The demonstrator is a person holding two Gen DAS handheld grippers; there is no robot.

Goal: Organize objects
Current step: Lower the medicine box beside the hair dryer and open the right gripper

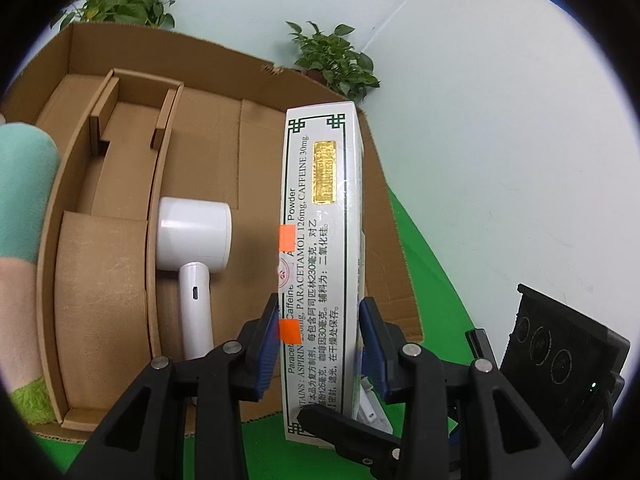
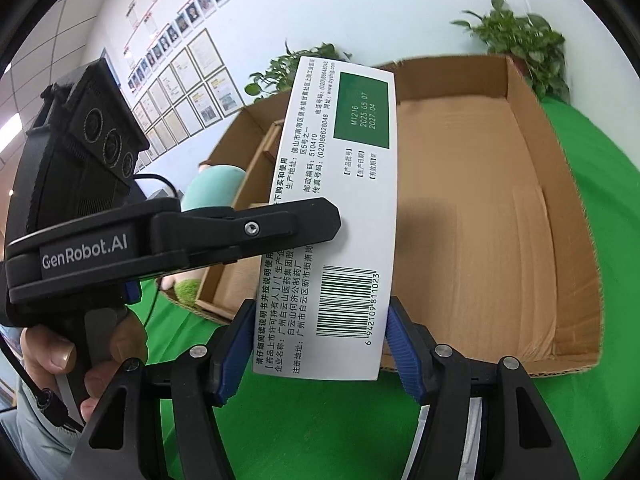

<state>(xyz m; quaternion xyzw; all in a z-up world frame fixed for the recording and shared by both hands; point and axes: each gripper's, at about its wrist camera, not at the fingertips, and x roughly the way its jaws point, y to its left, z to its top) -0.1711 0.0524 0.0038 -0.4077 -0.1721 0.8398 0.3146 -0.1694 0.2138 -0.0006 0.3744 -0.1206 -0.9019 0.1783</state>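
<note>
L cam: your left gripper (image 1: 320,332) squeezes the tall white paper medicine box (image 1: 320,240) over the brown cardboard tray (image 1: 224,140) w/ a white plastic fan (image 1: 194,248); R cam: your right gripper (image 2: 320,340) squeezes it too.

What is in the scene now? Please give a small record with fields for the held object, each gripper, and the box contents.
held object: white medicine carton with green border, over the brown cardboard box
left gripper: shut on the carton
right gripper: around the carton's barcode end, contact unclear
box contents: white handheld device with round head
beside box: pastel plush toy
</note>
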